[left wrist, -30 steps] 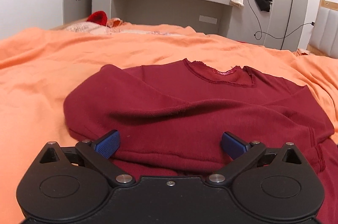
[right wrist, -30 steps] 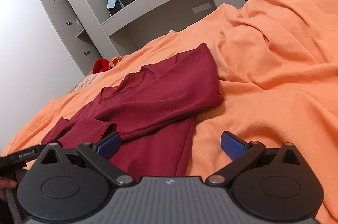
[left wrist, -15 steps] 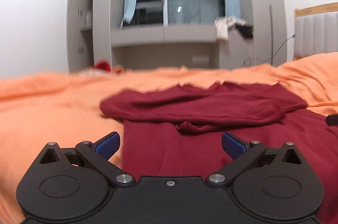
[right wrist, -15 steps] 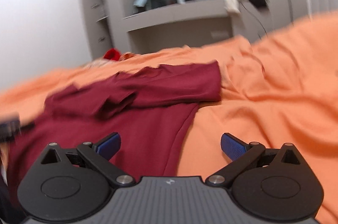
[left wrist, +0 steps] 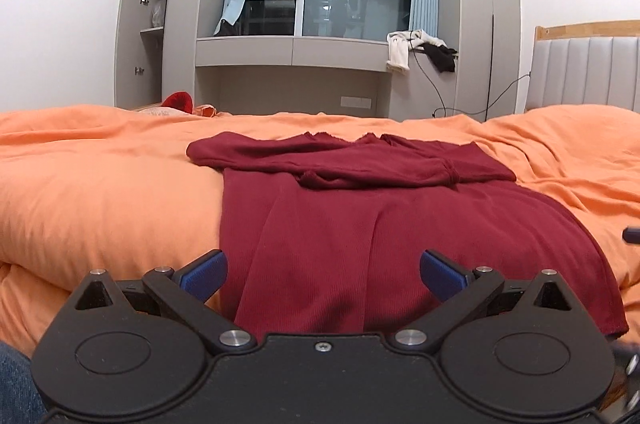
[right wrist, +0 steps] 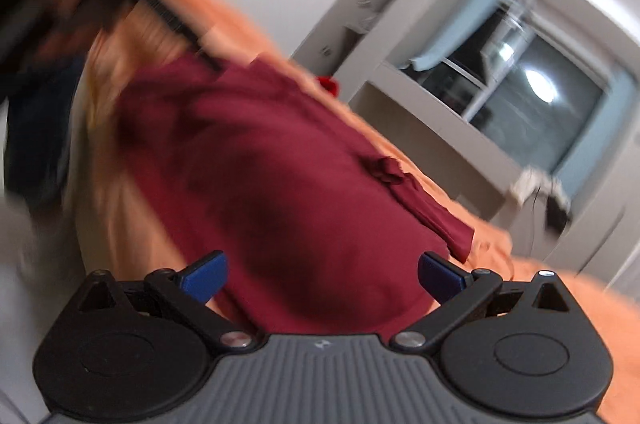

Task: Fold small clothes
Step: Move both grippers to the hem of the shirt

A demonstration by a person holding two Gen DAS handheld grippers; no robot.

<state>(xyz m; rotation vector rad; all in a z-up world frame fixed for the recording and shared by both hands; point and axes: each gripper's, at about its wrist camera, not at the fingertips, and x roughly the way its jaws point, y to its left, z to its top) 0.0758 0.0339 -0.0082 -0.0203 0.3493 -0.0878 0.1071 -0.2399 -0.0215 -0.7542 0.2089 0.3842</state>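
The soft, floppy dark red knit top — light, easily bunched — is best pinched at its 6 o'clock hem by the wide-open left gripper and right gripper.

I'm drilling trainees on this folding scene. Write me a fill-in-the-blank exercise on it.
1. The dark red shirt lies on an ____ bedspread.
2. Both sleeves are folded ____ the chest.
3. The left tongs stand ____, gripping nothing.
4. The right wrist view is ____, so detail is lost there.

Missing words: orange; across; open; blurred
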